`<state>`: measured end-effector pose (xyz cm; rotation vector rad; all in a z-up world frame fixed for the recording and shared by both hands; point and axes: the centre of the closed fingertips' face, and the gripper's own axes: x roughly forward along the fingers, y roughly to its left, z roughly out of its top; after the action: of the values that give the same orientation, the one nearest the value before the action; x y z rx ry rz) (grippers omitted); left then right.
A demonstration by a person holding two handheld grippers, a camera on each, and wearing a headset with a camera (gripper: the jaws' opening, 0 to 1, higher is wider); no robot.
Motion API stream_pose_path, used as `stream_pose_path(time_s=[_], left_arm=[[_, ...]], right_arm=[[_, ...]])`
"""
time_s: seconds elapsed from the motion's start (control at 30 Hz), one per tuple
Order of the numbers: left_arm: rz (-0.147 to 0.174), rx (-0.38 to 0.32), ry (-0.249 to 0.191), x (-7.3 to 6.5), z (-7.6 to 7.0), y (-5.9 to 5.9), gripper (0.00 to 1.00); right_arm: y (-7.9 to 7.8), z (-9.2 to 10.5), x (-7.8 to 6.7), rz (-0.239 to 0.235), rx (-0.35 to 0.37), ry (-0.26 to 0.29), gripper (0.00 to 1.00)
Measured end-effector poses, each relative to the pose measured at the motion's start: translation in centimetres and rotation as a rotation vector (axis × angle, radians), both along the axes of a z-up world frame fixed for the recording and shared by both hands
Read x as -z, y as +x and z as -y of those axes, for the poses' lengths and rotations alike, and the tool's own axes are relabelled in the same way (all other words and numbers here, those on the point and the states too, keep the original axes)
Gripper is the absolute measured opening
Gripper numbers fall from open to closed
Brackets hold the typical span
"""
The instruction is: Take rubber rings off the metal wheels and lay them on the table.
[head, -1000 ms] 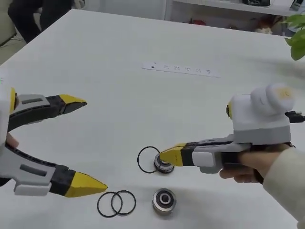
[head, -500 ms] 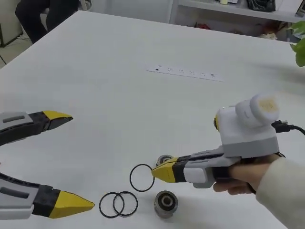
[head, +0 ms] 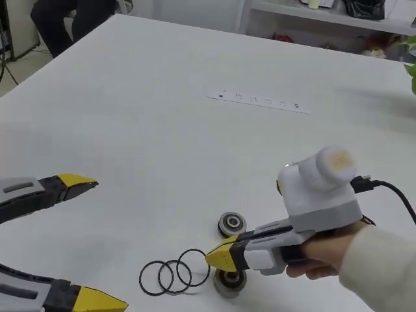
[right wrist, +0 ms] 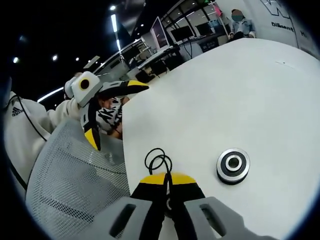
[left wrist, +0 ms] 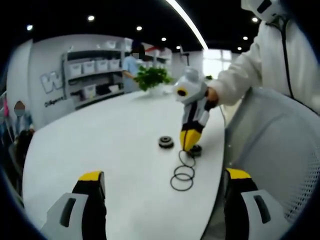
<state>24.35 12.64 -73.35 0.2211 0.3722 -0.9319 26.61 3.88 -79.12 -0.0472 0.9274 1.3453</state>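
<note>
**Three rubber rings lying on the bench, right claw shut beside them**

Three black rubber rings (head: pixel 174 276) are lying flat on the white bench (head: pixel 162 130) in an overlapping row at its near edge. The ring at the row's right end is reaching the yellow tips of the right claw (head: pixel 211 258). That claw's jaws are pressing together. Whether they are pinching that ring cannot be told, though in the right gripper view the rings (right wrist: pixel 159 160) are looping out just ahead of the closed tips.

One metal wheel (head: pixel 229 282) is sitting partly under the right claw, just beside the rings. A second wheel (head: pixel 231 223) is standing apart a little farther up the bench, with its hub facing up.

The left claw (head: pixel 107 244) is hanging to the left of the rings with its jaws spread wide and gripping nothing. In the left gripper view the rings (left wrist: pixel 182 179) are lying between those open jaws, farther out.

A white power strip (head: pixel 259 102) is lying well away, across the bench.
</note>
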Motion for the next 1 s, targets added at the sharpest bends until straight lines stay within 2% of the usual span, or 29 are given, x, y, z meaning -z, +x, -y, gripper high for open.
stream_pose_path(time_s=[0.23,1.0], left_arm=[[0.003,0.004,-0.001,-0.2,0.0,0.1,1.00],[-0.005,0.013,-0.011,0.1,0.1,0.5,1.00]], right_arm=[[0.2,0.4,1.1,0.008,-0.008,-0.052,0.00],[0.5,0.3,1.4,0.065,-0.041,-0.071,0.02]])
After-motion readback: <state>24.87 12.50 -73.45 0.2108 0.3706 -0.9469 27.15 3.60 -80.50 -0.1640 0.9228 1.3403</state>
